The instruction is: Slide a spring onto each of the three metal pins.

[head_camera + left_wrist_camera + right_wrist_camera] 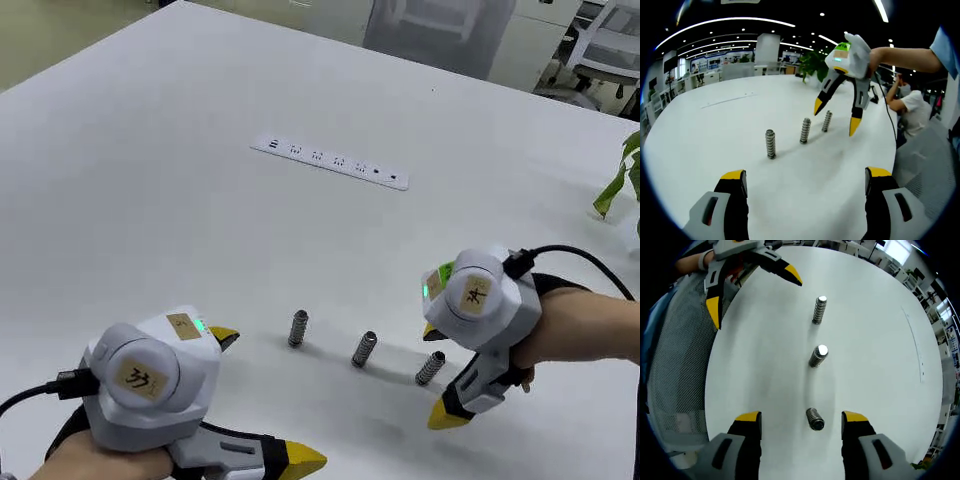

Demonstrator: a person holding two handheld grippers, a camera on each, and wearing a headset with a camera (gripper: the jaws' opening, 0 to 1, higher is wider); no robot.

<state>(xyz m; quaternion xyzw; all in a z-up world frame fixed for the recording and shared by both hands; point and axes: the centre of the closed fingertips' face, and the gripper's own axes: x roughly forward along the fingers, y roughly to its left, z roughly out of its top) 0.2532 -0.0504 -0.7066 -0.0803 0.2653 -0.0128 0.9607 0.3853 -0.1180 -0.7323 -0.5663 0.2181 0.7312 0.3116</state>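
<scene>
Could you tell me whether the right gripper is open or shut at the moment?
Open: the right gripper has its yellow-tipped jaws wide apart, and the nearest spring stands on the table between them, untouched.

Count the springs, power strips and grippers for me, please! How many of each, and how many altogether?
Springs: 3
Power strip: 1
Grippers: 2, the left gripper and the right gripper
Total: 6
</scene>
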